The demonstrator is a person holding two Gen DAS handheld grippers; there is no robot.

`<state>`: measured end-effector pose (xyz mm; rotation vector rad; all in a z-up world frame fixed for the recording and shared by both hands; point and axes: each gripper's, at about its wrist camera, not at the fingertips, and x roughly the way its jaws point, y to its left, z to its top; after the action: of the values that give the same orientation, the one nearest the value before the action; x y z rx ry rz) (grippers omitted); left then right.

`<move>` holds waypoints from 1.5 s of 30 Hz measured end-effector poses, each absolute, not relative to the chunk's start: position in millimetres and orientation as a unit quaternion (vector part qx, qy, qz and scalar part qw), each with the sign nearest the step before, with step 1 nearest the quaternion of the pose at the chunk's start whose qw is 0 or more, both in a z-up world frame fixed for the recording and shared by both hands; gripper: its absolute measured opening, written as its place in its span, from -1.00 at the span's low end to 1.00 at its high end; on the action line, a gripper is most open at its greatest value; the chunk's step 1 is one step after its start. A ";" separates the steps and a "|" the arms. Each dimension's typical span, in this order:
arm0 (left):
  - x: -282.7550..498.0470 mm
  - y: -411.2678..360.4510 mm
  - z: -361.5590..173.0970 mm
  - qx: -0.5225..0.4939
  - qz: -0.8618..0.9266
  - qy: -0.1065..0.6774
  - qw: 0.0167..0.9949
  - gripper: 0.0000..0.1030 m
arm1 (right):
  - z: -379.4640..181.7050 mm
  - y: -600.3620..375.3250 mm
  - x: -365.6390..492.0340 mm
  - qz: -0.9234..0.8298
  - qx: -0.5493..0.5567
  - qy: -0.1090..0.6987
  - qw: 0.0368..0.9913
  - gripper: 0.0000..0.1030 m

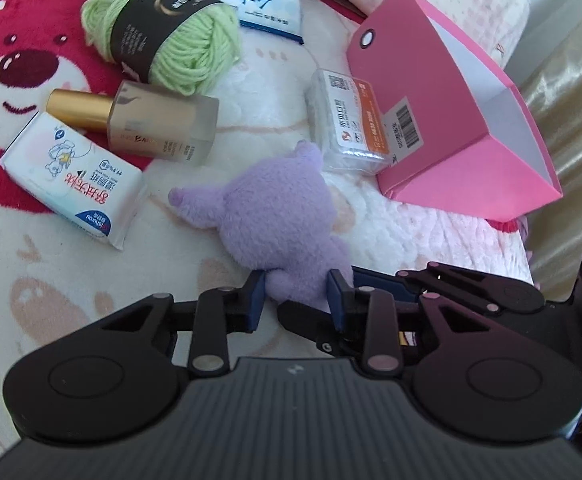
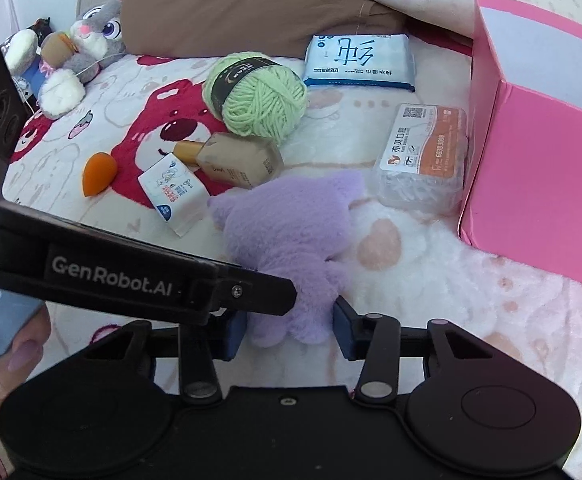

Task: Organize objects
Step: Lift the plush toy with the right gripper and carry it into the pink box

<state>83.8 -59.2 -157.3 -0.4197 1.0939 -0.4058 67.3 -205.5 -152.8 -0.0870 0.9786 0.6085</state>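
Both tools grip the purple plush toy [image 1: 279, 224] at the lower middle of each frame: we see the left tool [image 1: 297, 300] pinching its bottom end, and the right tool [image 2: 289, 330] with its pads pressed into the fluff there too. It lies on the bed blanket [image 1: 71, 264], below the green yarn [image 1: 163, 28], left of the pink box [image 1: 463, 120].
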 end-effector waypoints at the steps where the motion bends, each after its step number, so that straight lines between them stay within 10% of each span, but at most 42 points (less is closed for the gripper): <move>1: 83.8 -58.4 -158.3 -0.202 -0.189 0.512 0.813 -0.39 | -155.1 -203.4 69.5 0.288 -0.044 0.464 0.837 0.04; 45: 88.8 -164.6 51.0 -0.153 -0.297 0.448 0.829 -0.43 | 45.1 -308.3 55.2 0.196 -0.009 0.388 0.901 -0.05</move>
<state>88.8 -164.6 51.0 -0.3245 0.9511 -0.6303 55.2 -308.3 45.1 -0.0190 0.8024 0.4060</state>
